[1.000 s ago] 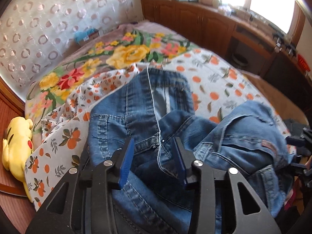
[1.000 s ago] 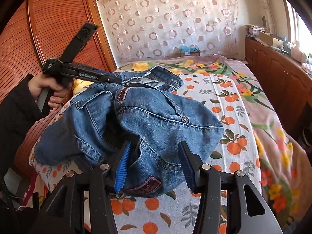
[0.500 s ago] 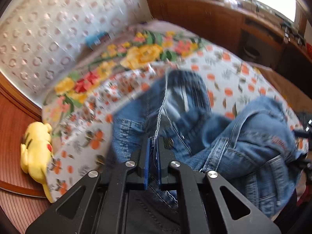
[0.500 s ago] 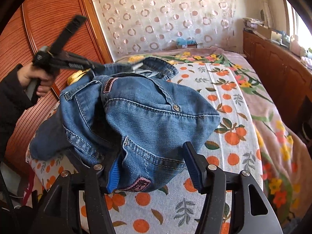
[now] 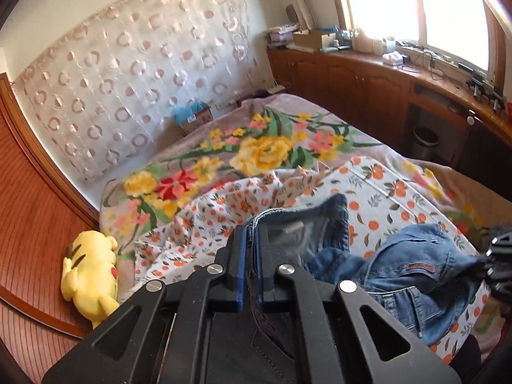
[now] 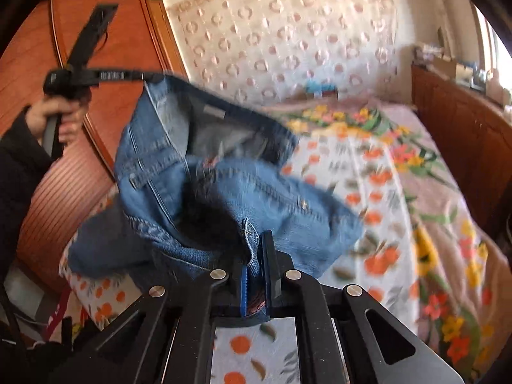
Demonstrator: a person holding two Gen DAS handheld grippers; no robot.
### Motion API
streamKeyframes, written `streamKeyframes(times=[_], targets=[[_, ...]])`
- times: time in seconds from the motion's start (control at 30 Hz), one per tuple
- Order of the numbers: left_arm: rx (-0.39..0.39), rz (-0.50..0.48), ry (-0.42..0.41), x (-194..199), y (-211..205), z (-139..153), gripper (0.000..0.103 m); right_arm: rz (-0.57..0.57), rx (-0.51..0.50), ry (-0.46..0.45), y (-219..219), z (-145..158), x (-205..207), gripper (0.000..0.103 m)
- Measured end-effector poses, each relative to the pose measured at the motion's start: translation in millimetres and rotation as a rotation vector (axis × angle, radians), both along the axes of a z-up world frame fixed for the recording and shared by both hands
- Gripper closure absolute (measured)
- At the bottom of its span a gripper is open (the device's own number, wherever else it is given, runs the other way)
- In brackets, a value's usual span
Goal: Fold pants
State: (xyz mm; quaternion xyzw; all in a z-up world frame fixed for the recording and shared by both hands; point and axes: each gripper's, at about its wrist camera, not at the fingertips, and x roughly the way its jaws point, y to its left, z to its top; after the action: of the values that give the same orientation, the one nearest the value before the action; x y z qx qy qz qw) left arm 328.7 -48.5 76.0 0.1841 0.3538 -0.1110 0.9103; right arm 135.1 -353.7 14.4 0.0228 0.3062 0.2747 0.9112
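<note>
A pair of blue jeans (image 6: 256, 188) hangs bunched between my two grippers, mostly lifted above the bed. My left gripper (image 5: 251, 233) is shut on a stitched edge of the waistband, and the denim (image 5: 412, 272) trails off to the right. In the right wrist view the left gripper (image 6: 147, 75) is high at the upper left, held by a hand (image 6: 60, 115) in a dark sleeve. My right gripper (image 6: 256, 249) is shut on a denim edge near a leather patch. Its black body (image 5: 499, 256) shows at the right edge of the left wrist view.
The bed carries an orange-print sheet (image 5: 377, 188) over a floral blanket (image 5: 262, 150). A yellow plush toy (image 5: 89, 275) lies at the bed's left edge beside wooden panelling. Wooden cabinets (image 5: 352, 86) and a small bin (image 5: 425, 140) stand along the right side, under a window.
Both grippers have closed on the jeans, the left first, then the right. The left gripper has risen and pulled the waistband up off the bed.
</note>
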Motion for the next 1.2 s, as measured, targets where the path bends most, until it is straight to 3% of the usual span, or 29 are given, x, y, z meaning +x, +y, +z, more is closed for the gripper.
streamKeyframes(times=[0.27,0.5,0.73,0.87,0.93,1.03,1.2], targets=[[-0.045,0.06,-0.11,5.1,11.2,44.0,0.097,-0.089,0.06,-0.144,-34.4,52.3,20.8,0.097],[-0.008,0.064,-0.189,35.2,-14.6,100.1,0.097,-0.125,0.062,-0.268,-46.4,109.8,51.8,0.098],[-0.048,0.057,-0.351,67.8,-57.1,215.9,0.097,-0.211,0.044,-0.456,-79.3,218.1,59.1,0.098],[-0.101,0.023,-0.474,53.7,-76.6,279.6,0.097,-0.244,0.005,-0.552,-92.5,271.9,34.4,0.098],[-0.125,0.009,-0.506,42.0,-73.6,291.9,0.097,-0.23,-0.019,-0.577,-89.2,283.0,19.3,0.098],[-0.155,0.008,-0.519,26.2,-52.4,282.4,0.097,-0.179,-0.044,-0.575,-67.9,271.4,-0.2,0.098],[-0.128,0.074,-0.432,24.3,15.6,209.0,0.097,-0.019,-0.028,-0.506,-9.5,221.9,-16.9,0.098]])
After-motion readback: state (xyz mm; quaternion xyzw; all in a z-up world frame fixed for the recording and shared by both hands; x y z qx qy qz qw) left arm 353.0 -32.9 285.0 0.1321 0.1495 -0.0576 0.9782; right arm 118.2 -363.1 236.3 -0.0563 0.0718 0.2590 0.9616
